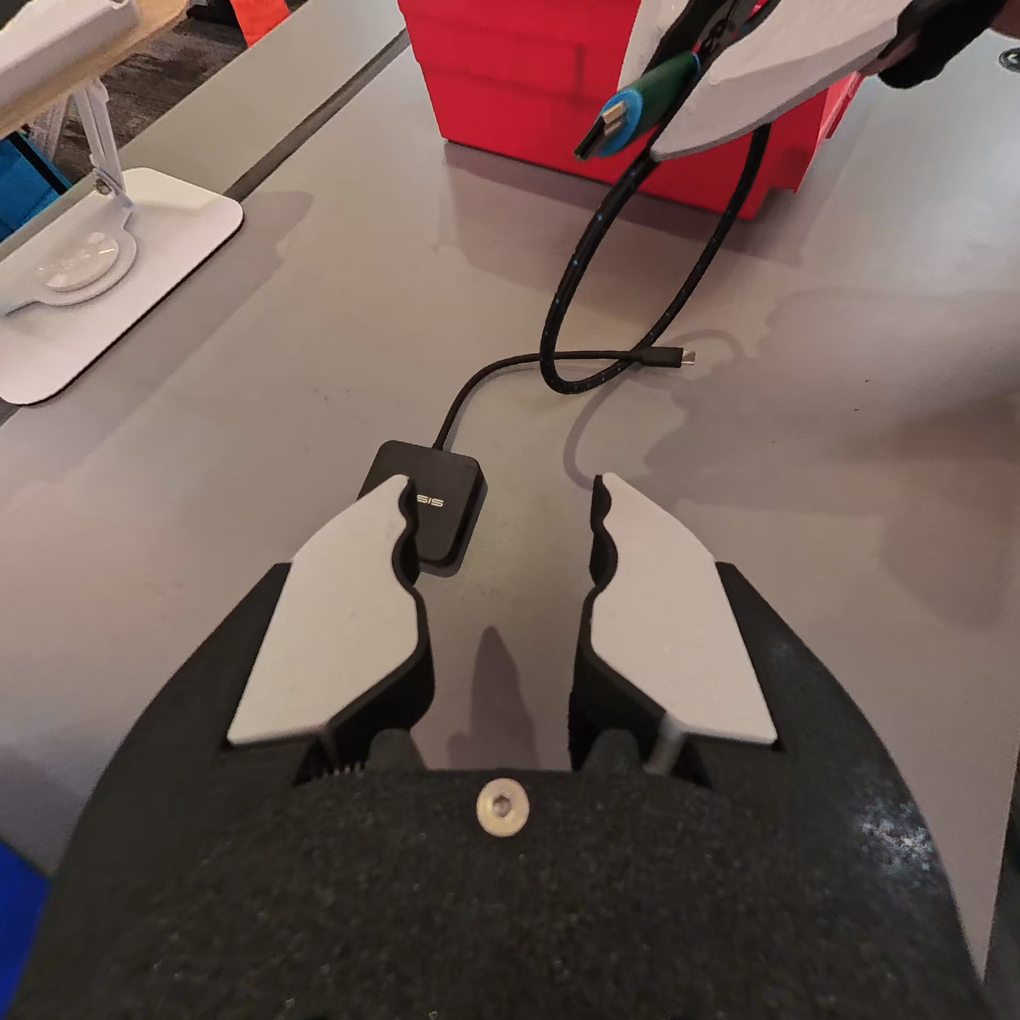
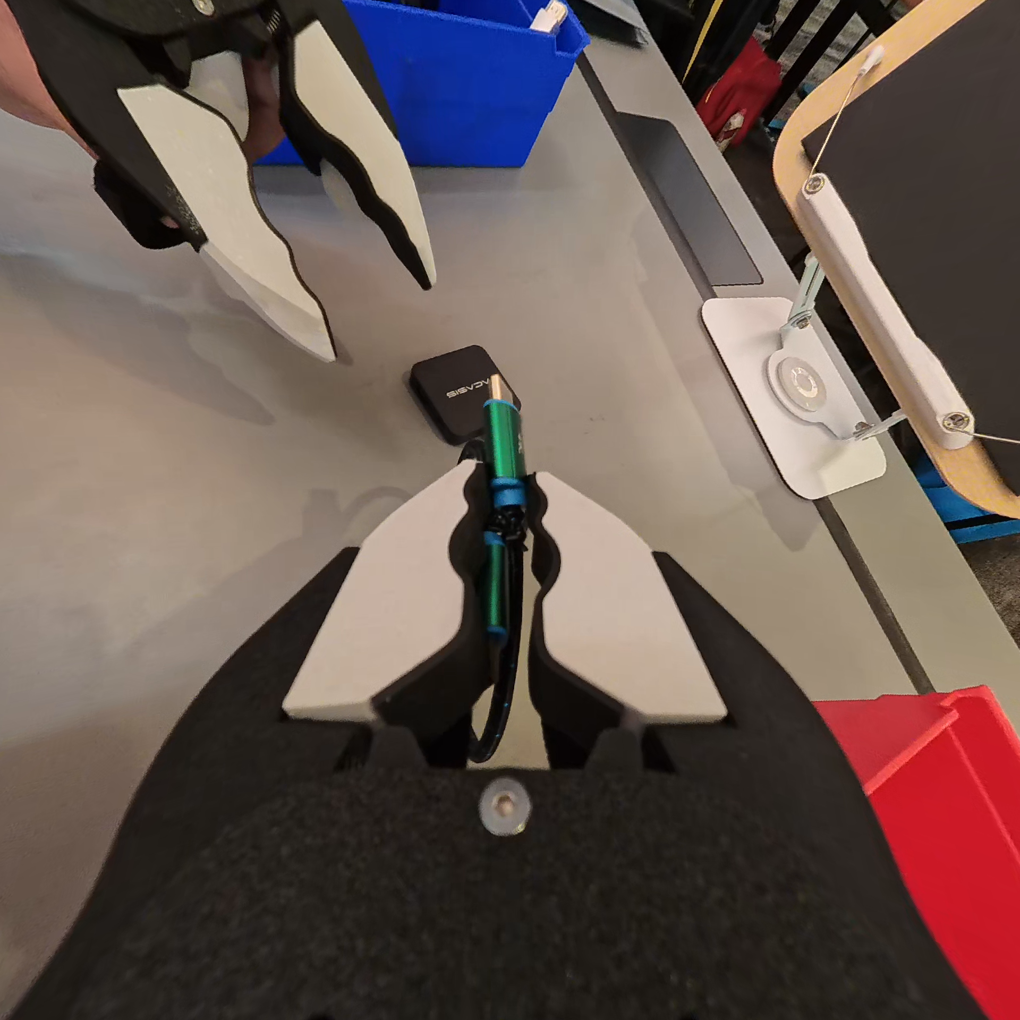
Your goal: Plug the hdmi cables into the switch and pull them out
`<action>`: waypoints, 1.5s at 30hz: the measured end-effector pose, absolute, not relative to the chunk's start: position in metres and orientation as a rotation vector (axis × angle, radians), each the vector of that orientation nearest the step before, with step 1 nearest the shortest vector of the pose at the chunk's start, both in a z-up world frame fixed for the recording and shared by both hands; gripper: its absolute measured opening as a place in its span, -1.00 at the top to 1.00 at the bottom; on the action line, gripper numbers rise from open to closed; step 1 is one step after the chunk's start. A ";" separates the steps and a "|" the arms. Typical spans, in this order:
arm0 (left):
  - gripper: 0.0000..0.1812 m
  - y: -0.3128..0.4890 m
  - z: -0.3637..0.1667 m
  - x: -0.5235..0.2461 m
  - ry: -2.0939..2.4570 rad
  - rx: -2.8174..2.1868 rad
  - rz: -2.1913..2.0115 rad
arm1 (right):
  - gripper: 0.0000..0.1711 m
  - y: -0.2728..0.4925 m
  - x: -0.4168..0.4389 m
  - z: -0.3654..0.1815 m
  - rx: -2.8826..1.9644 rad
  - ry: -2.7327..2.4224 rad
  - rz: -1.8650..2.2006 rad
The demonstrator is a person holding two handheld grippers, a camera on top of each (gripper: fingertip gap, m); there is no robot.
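While the left gripper (image 1: 499,485) hangs agape over the grey worktop (image 1: 221,497), the small black square switch box (image 1: 441,502) lies by its left finger. Right wrist view: right gripper (image 2: 505,477) clamps the green metal HDMI plug (image 2: 503,441) above that switch, braided black cable (image 2: 497,712) looping back.

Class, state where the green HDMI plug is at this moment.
The green HDMI plug is off the grey table, clamped in the right gripper at the centre of the right wrist view, its metal tip pointing at the black switch.
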State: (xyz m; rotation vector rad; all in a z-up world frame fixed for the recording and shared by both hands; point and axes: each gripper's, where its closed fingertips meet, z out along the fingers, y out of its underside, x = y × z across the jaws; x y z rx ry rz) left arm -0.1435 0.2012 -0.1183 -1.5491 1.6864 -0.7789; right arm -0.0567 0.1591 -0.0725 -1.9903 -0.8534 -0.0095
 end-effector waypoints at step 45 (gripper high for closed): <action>0.34 0.142 -0.156 -0.130 1.841 -1.556 -0.866 | 0.85 0.063 0.188 -0.095 -2.291 -0.705 -0.818</action>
